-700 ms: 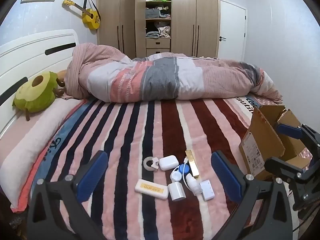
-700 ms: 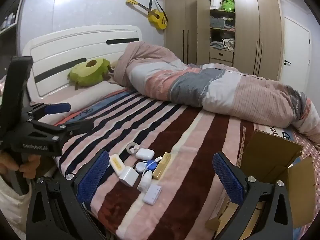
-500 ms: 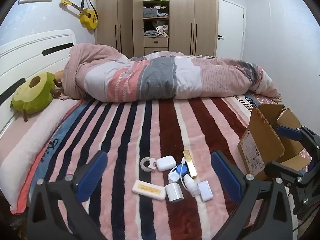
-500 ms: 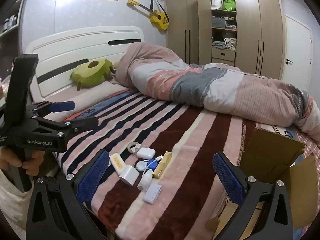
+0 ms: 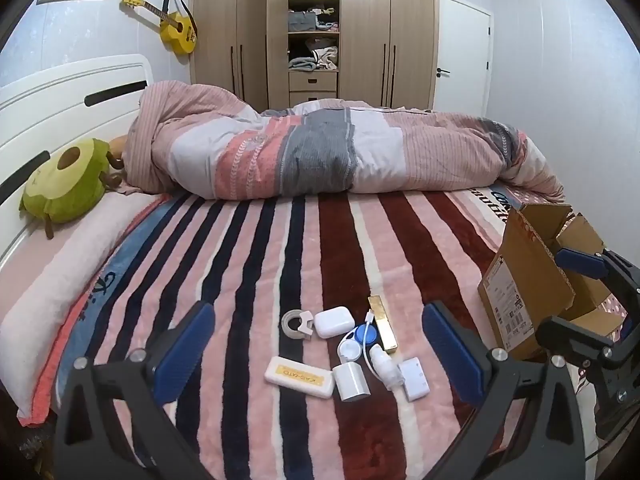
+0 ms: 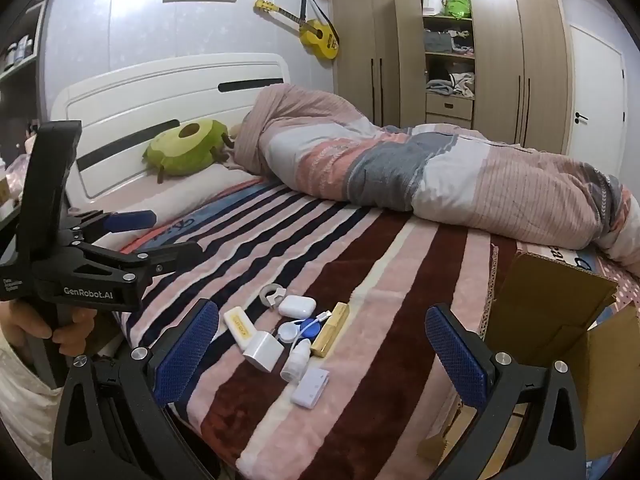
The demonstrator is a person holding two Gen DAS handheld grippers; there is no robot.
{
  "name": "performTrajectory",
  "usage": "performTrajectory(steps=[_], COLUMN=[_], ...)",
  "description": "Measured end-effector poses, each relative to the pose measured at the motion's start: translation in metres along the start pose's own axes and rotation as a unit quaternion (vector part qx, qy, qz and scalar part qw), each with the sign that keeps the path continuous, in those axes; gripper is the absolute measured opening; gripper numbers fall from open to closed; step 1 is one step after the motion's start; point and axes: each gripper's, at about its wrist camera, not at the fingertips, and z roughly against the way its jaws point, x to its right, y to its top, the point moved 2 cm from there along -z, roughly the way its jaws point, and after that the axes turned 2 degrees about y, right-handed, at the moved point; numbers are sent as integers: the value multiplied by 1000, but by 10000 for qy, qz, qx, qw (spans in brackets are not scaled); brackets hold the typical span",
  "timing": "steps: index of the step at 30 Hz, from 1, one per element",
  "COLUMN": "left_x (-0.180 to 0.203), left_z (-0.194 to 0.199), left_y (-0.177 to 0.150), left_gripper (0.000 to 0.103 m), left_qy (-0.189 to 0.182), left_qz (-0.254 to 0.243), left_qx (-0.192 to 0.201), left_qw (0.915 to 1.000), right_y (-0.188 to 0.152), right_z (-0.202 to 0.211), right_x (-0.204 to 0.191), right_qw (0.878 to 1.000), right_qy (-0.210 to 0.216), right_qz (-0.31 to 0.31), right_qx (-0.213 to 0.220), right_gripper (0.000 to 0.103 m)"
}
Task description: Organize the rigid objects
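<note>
Several small objects lie in a cluster on the striped blanket [image 5: 280, 260]: a white earbud case [image 5: 334, 321], a tape roll [image 5: 295, 323], a gold bar-shaped box [image 5: 382, 322], a white and yellow flat case [image 5: 299, 376], a white charger cube [image 5: 351, 376], a small dropper bottle [image 5: 385, 365], a white adapter [image 5: 414, 373] and a blue and white lens case [image 5: 358, 341]. My left gripper [image 5: 320, 354] is open above and just short of the cluster. My right gripper [image 6: 322, 356] is open, also over the cluster [image 6: 296, 330]. An open cardboard box [image 5: 536, 280] stands at the right.
A rolled duvet [image 5: 340, 148] lies across the far side of the bed. A green avocado pillow [image 5: 66, 180] rests by the white headboard [image 5: 60, 96]. The wardrobe [image 5: 312, 32] and door [image 5: 462, 56] are behind. The left gripper's body [image 6: 80, 276] shows in the right wrist view.
Both cameras have shifted slightly, so the object cluster sits a little more centred between each gripper's fingers. Both grippers stay open. No object has moved.
</note>
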Motion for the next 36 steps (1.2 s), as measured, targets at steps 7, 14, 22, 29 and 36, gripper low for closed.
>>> performTrajectory(steps=[7,14,22,29,36], left_x=[-1,-2,-10,-15,-15], left_z=[2,2,4,5,6], left_y=[-3,-3,-6,-8,-8], left_gripper=[103,103,103,103,103], left_qy=[-64,-151,-247,-256,-275], left_qz=[-14,6,23,74,53], left_qx=[25,6,23,27,24], left_qw=[10000,9999,9997,9996,9996], right_y=[3,3,0,1,0], right_z=[2,0,0,1,2], right_x=[-1,-2,3,2,2], right_qw=[10000,10000,9999,9999,9999], right_qy=[0,37,32,19,27], right_qz=[-6,-21,-132,-127,-130], right_qx=[-3,-30,-24,-24,-29], right_gripper=[103,103,103,103,103])
